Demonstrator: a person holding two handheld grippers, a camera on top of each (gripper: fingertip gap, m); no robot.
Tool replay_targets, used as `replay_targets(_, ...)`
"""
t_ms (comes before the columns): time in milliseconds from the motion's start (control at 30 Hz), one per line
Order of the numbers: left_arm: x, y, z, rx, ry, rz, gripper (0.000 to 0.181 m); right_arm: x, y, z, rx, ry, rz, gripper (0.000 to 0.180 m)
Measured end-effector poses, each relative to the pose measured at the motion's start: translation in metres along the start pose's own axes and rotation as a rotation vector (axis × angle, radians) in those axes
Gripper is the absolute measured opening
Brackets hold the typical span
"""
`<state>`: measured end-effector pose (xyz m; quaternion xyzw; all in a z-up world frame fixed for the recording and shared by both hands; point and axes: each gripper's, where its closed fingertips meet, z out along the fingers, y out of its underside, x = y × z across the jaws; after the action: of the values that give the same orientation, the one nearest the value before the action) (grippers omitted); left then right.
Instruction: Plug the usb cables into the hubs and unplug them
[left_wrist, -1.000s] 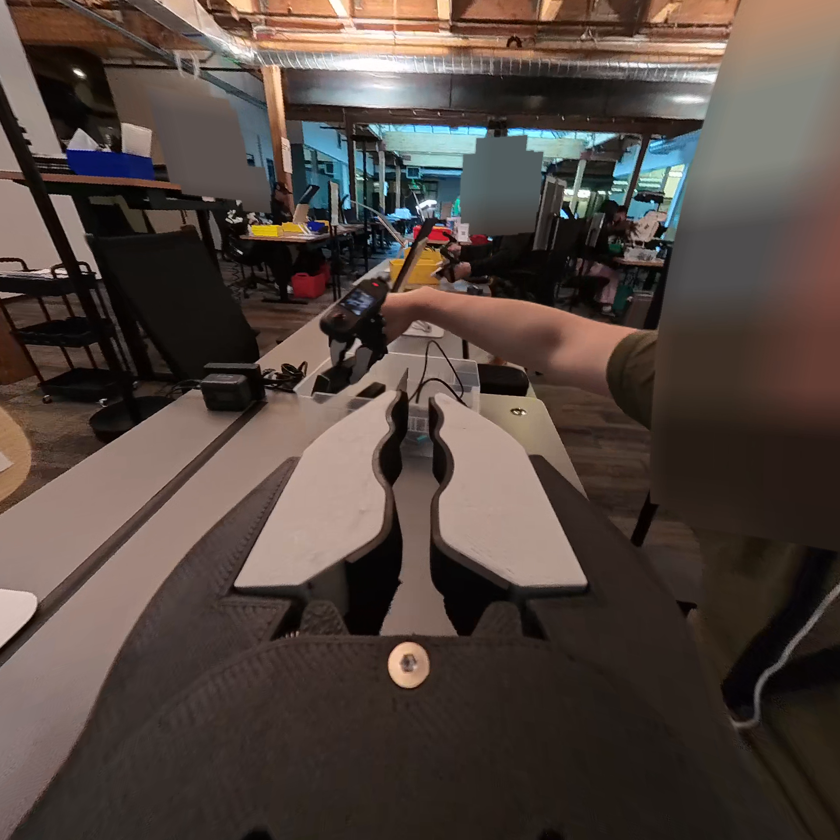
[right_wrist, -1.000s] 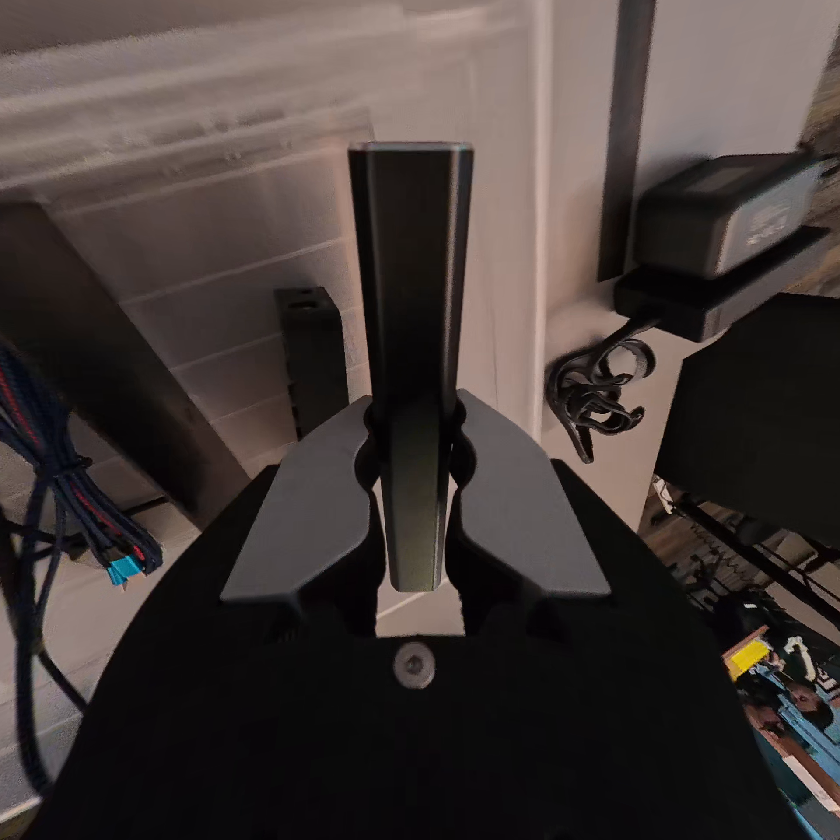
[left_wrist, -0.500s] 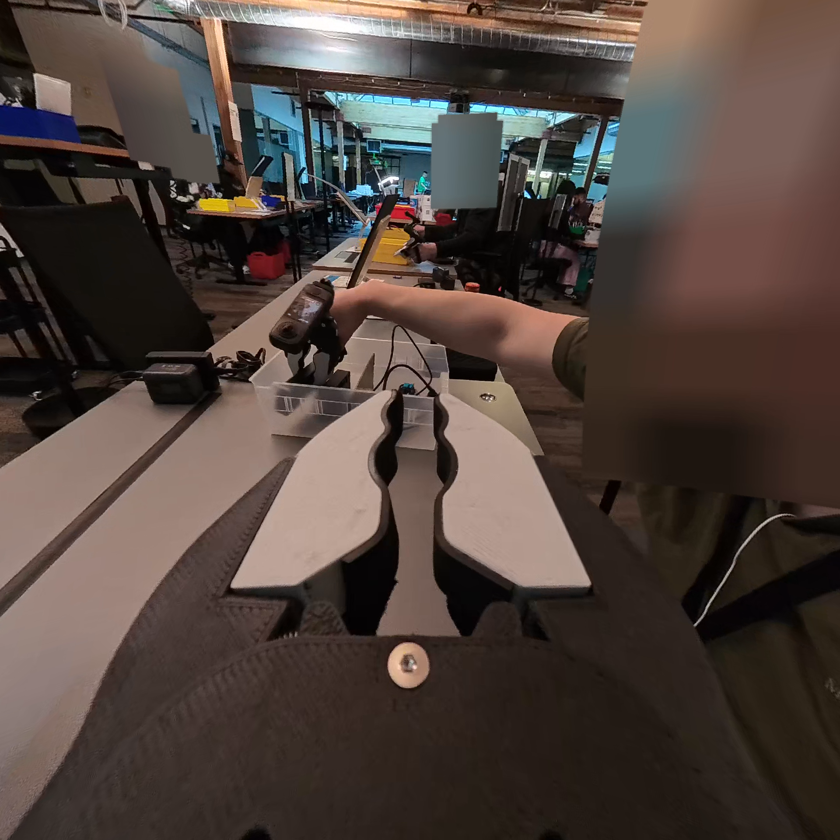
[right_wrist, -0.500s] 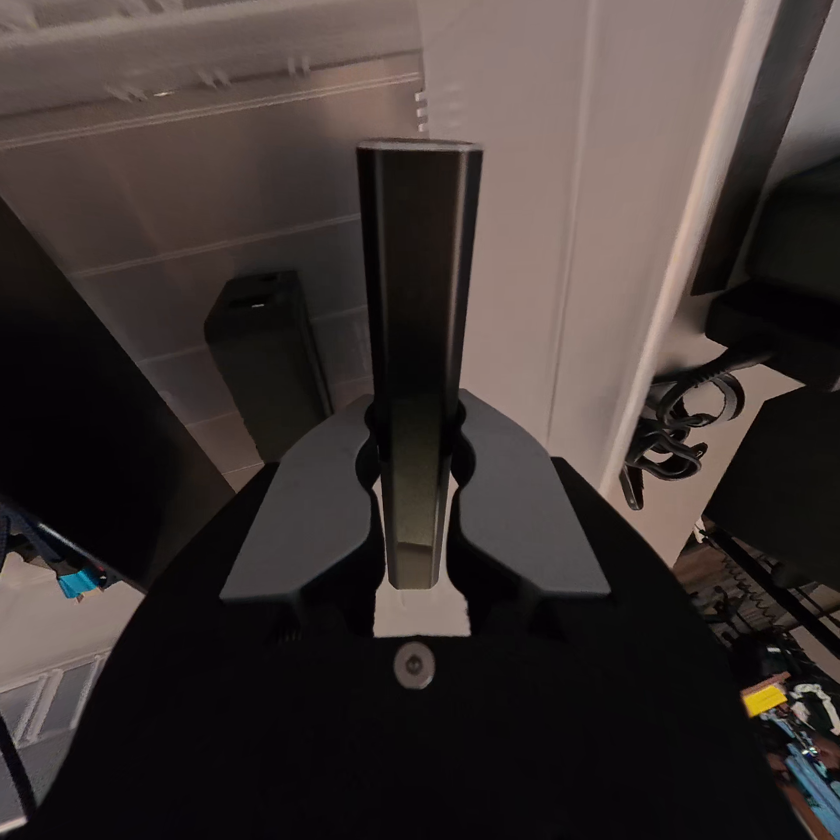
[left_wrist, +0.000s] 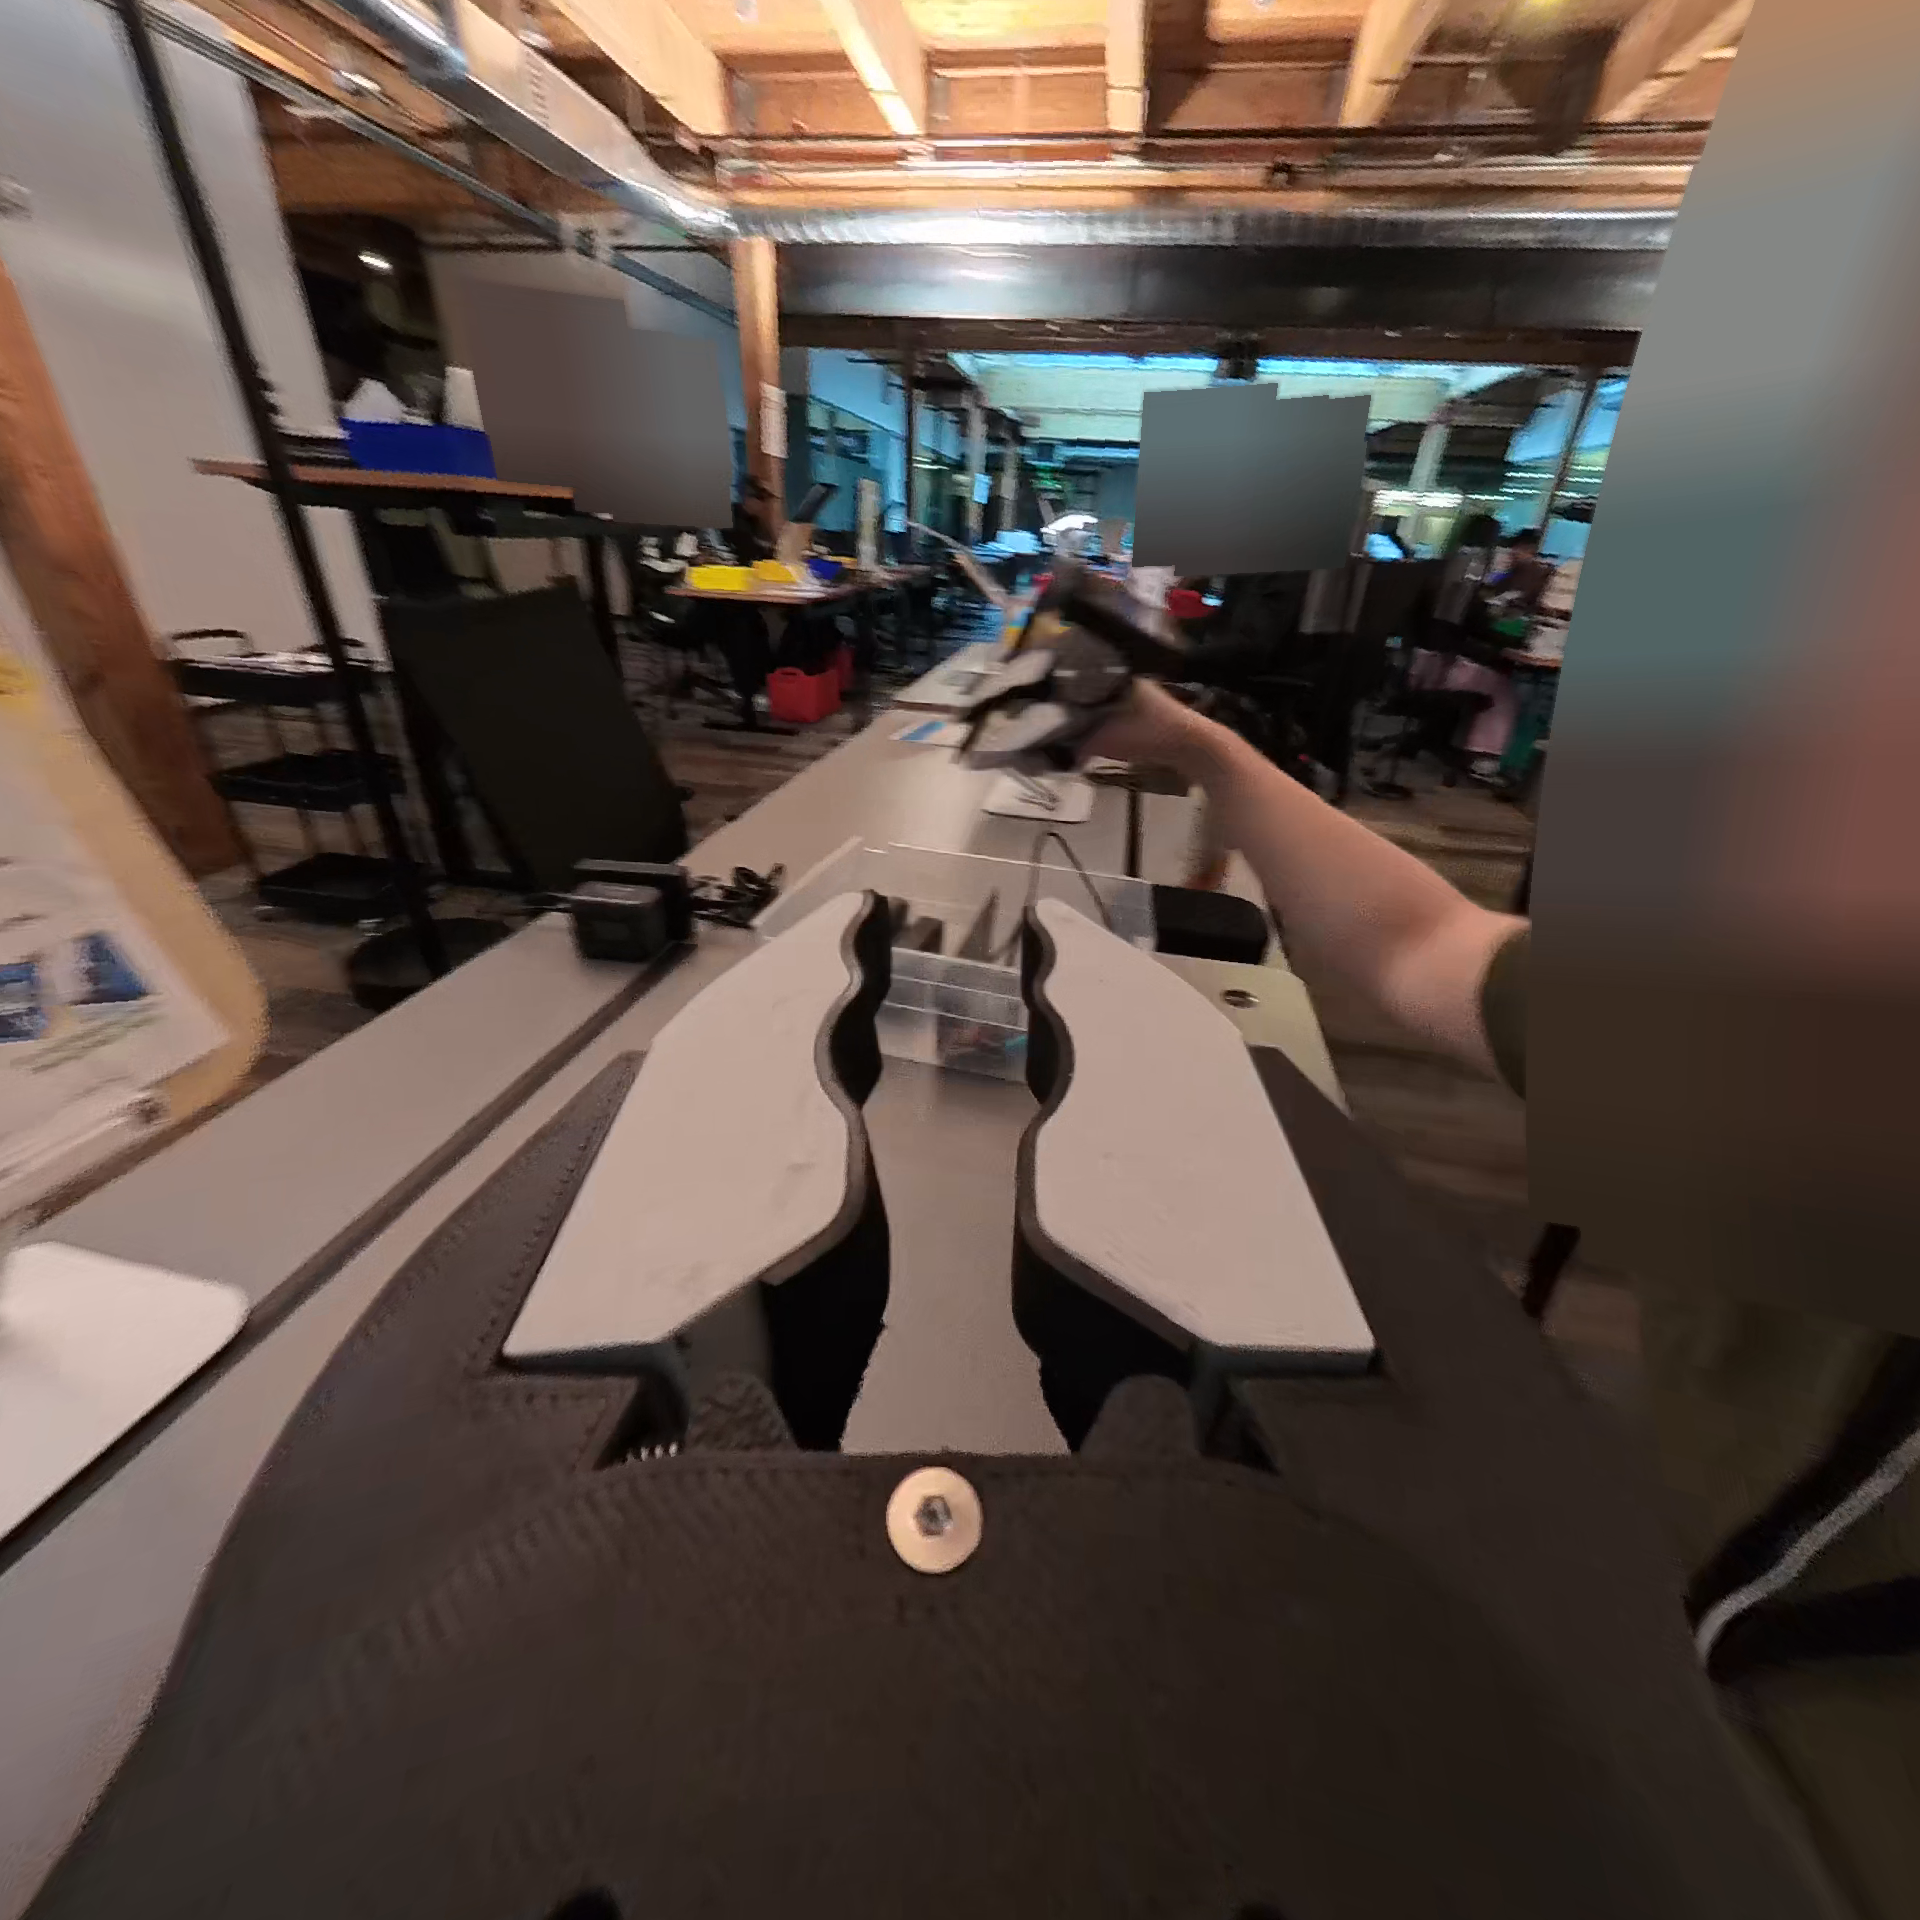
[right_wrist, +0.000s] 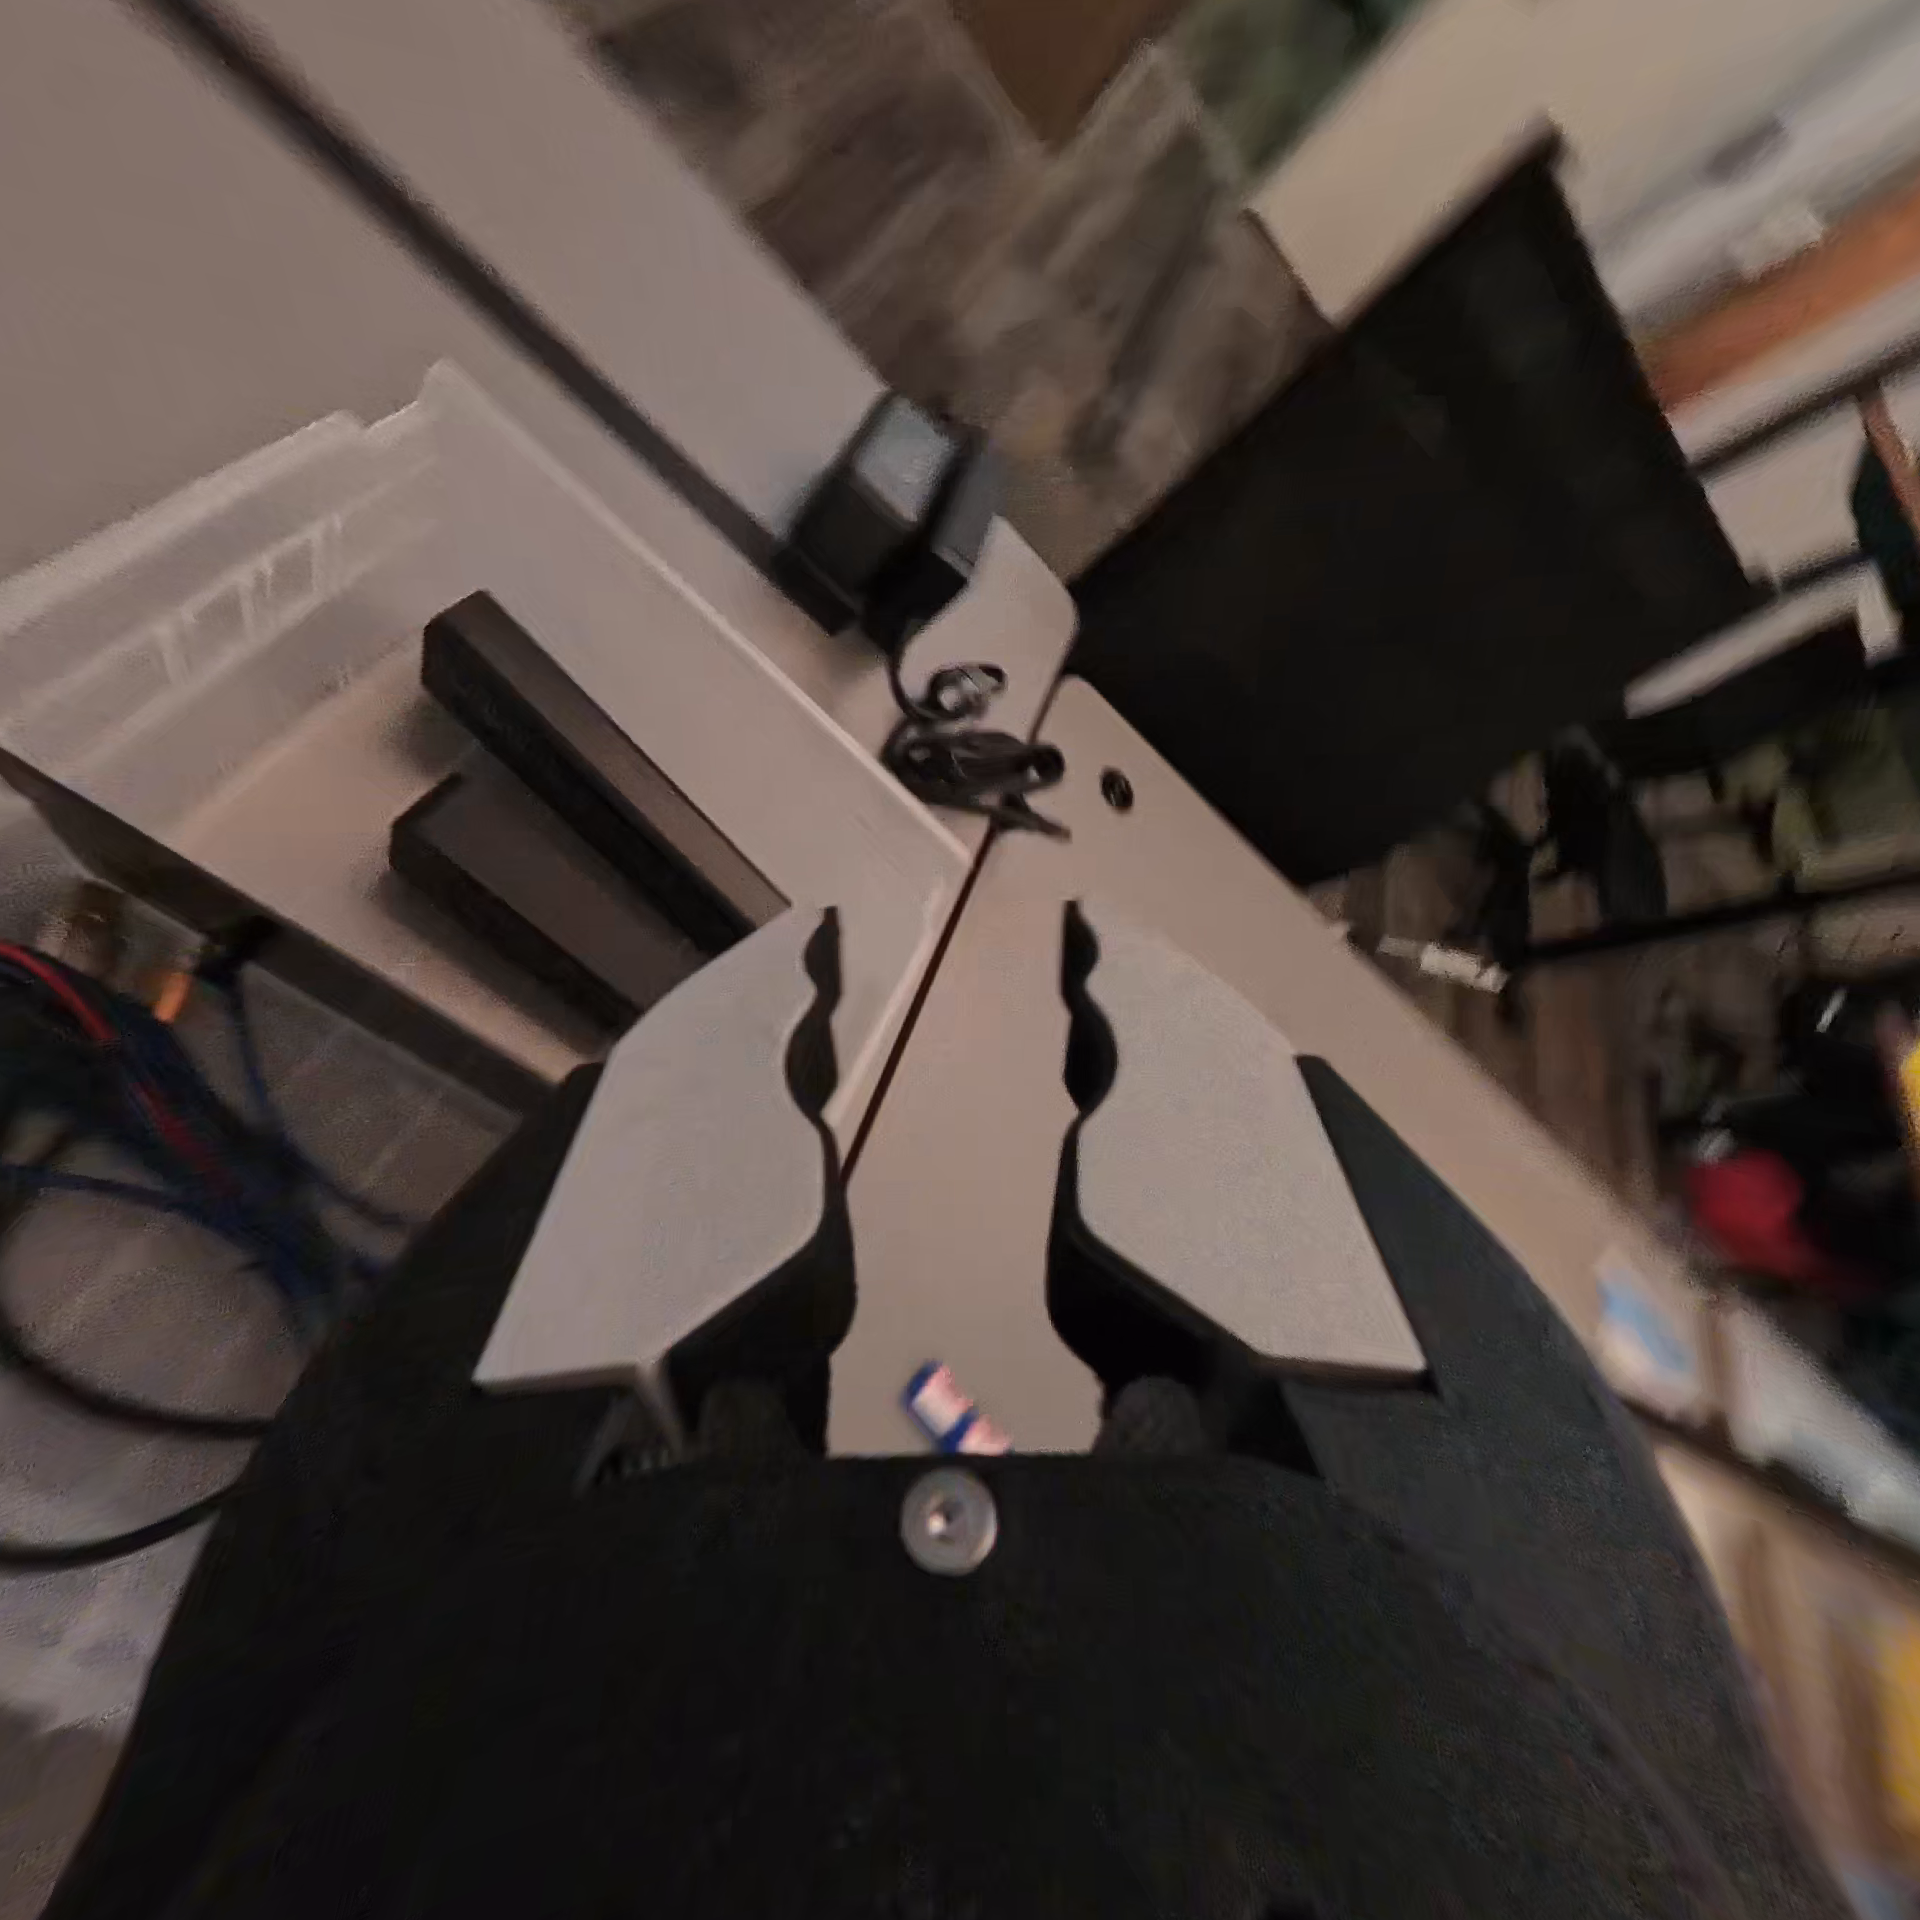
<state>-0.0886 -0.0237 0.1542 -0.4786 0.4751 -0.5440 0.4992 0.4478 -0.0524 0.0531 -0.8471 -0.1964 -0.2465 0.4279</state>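
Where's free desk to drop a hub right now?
Free: the grey desk between the left gripper and the black box, and the near patch between gripper and clear bin. Crowded: the bin, holding dark hubs and cables; a cable coil beside the box.

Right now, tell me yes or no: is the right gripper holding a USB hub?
No. The right gripper is open with only bare table between its fingers; two black hubs lie in the clear bin.

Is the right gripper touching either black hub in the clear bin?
Apart. The right wrist view shows the right gripper open and empty, table showing between its fingers, with both black hubs lying in the clear bin, off to the left of its fingers.
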Motion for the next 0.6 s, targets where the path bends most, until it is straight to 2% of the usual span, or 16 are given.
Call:
replay_targets(67, -0.007, -0.007, -0.011, 0.007, -0.070, 0.000, 0.026, 0.008, 0.033, -0.040, 0.061, 0.042, 0.254, 0.047)
replay_targets(100, -0.009, -0.010, -0.017, 0.012, -0.097, -0.008, 0.028, 0.003, 0.047, -0.053, 0.103, 0.007, 0.360, 0.047)
replay_targets(167, -0.011, -0.016, -0.030, 0.014, -0.140, -0.031, 0.035, -0.015, 0.074, -0.064, 0.136, -0.139, 0.559, 0.043)
replay_targets(233, -0.017, -0.021, -0.049, 0.013, -0.221, -0.042, 0.040, -0.035, 0.102, -0.061, 0.062, -0.273, 0.690, 0.039)
replay_targets(300, -0.021, -0.024, -0.074, 0.012, -0.316, -0.029, 0.040, -0.044, 0.121, -0.052, -0.015, -0.298, 0.724, 0.037)
replay_targets(433, -0.012, -0.021, -0.133, -0.007, -0.426, -0.030, 0.038, -0.049, 0.126, -0.034, -0.034, -0.345, 0.717, 0.034)
replay_targets(600, -0.017, 0.002, -0.239, -0.120, -0.715, -0.041, 0.037, -0.065, 0.139, -0.016, -0.193, -0.403, 0.656, 0.031)
